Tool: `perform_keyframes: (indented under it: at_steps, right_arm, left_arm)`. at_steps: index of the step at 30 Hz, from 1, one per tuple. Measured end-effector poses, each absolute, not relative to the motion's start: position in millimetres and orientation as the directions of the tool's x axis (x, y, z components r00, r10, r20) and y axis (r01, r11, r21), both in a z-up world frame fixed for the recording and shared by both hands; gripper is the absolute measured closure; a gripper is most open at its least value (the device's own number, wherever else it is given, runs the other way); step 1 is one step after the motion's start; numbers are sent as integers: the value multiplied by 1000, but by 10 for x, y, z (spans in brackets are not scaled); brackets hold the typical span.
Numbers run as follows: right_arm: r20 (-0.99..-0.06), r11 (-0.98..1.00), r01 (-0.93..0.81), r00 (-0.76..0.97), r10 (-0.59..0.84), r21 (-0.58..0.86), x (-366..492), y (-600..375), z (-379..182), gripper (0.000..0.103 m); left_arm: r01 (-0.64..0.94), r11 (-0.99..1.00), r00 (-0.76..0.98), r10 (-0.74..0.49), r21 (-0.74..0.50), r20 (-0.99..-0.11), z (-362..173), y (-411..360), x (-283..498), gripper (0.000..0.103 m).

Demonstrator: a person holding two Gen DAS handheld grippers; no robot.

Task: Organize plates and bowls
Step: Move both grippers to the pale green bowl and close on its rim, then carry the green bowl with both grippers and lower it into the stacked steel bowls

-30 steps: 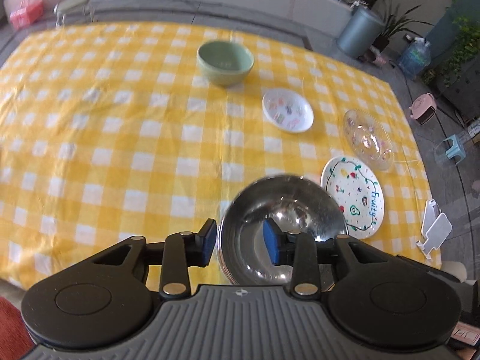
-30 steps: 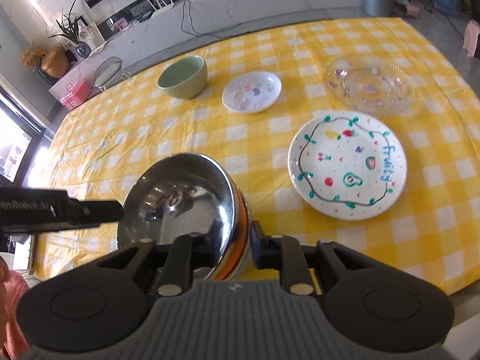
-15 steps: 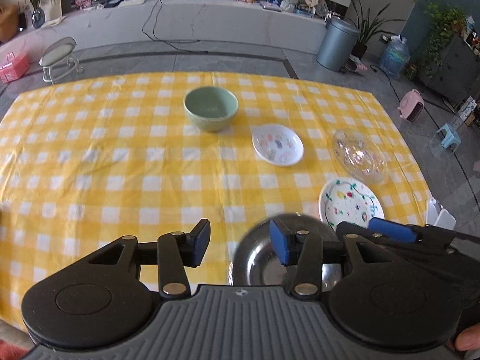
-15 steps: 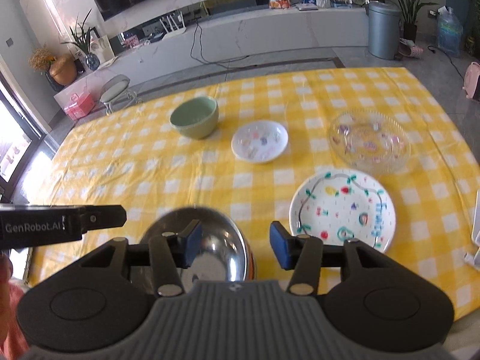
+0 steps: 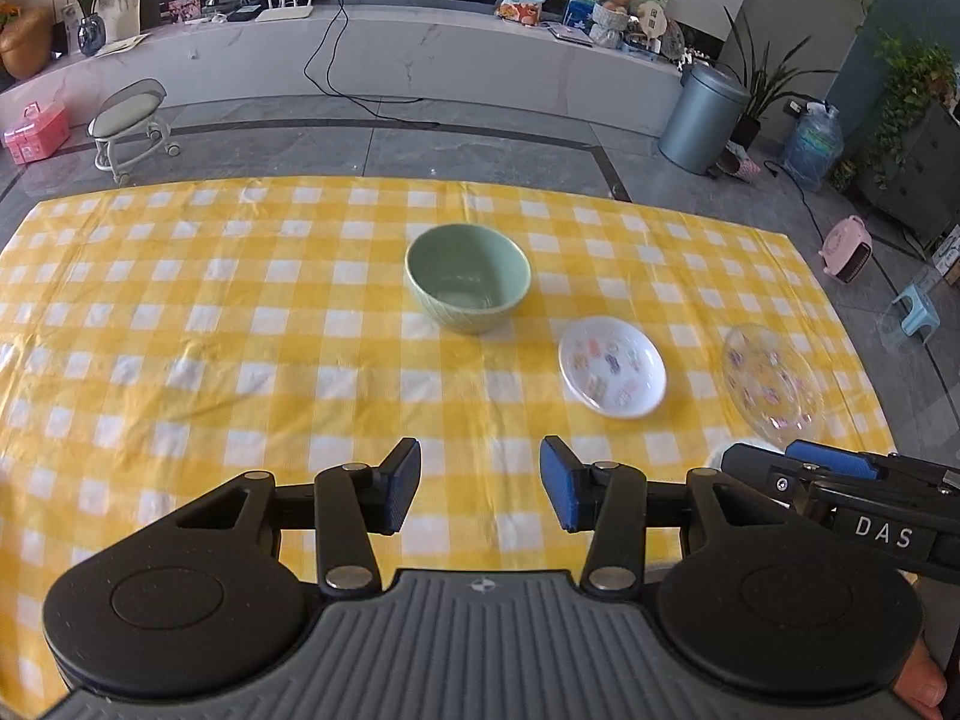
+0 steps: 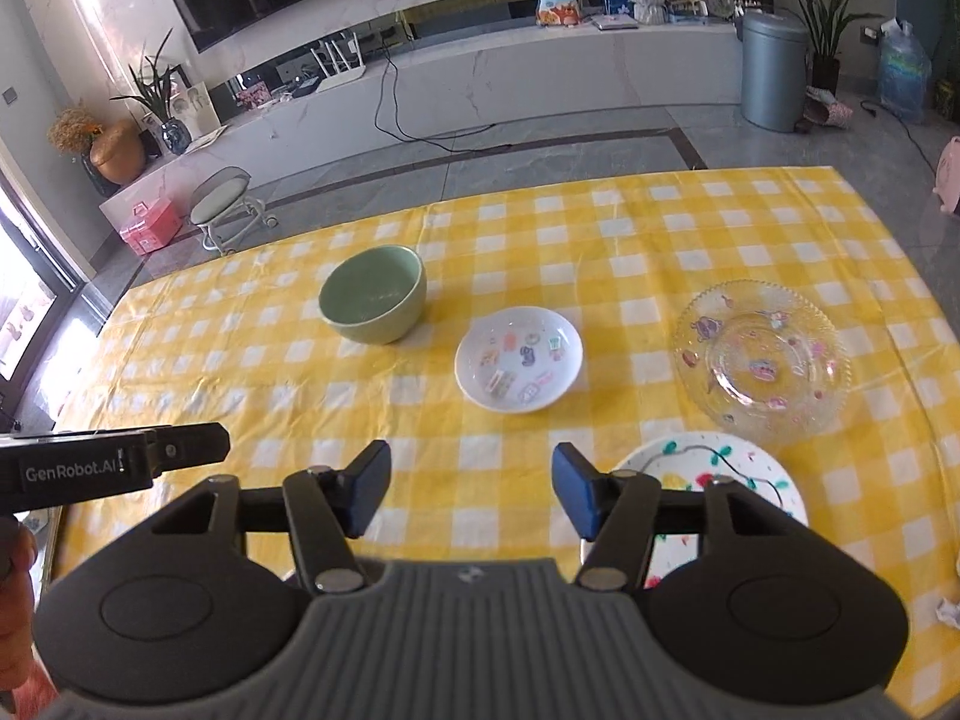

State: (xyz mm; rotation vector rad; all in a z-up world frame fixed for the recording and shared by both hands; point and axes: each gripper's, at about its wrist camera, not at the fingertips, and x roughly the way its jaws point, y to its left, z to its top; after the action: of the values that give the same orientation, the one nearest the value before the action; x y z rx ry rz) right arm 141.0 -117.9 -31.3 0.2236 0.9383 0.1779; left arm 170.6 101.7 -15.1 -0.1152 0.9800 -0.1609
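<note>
My left gripper [image 5: 480, 489] stands open over bare yellow check cloth with nothing between its blue pads. My right gripper [image 6: 471, 489] is open too, its jaws still opening and empty. Beyond them sit a green bowl [image 5: 468, 276] [image 6: 372, 300], a small white dish with stickers [image 5: 612, 375] [image 6: 519, 360] and a clear glass plate [image 5: 771, 384] [image 6: 762, 354]. A white plate with painted fruit [image 6: 720, 480] lies just right of the right gripper, half hidden by its finger. The steel bowl is not in view.
The yellow check tablecloth [image 6: 720, 228] covers the whole table, whose far edge meets grey floor. Beyond it stand a wheeled stool [image 5: 129, 120] and a grey bin [image 5: 705, 117]. A crumpled white scrap [image 6: 948, 609] lies at the near right. Each gripper shows at the other view's edge.
The right gripper let go of the steel bowl's rim and opened. Both grippers drew back and tilted up, so the bowl has dropped out of view and the room shows.
</note>
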Motion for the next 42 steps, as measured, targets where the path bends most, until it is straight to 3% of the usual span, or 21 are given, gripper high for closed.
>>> perform_keyframes:
  at_steps: [6, 20, 25, 29, 34, 42]
  right_arm:
    - [-800, 952, -28, 535, 272, 305, 1784, -1185, -533, 39]
    - [-799, 918, -15, 487, 354, 397, 2716, -1005, -835, 40]
    - [-795, 912, -34, 478, 374, 409, 3079, -817, -800, 49]
    - [-824, 925, -28, 447, 350, 378, 3311, -653, -893, 58]
    - [-853, 930, -23, 391, 346, 367, 3508, -506, -1073, 79]
    - [-861, 918, 12, 351, 368, 397, 3636, -450, -1299, 88]
  left_arm:
    - [58, 979, 549, -193, -193, -813, -340, 1112, 1988, 45]
    - [-15, 958, 558, -229, -286, -797, -616, 1339, 2739, 45]
    - [-40, 958, 542, -219, -285, -812, -694, 1334, 3067, 45]
    - [-63, 955, 492, -222, -288, -842, -838, 1314, 3266, 53]
    - [-68, 962, 446, -209, -265, -870, -987, 1283, 3412, 70]
    - [-95, 956, 391, -220, -277, -894, -1147, 1254, 3511, 88]
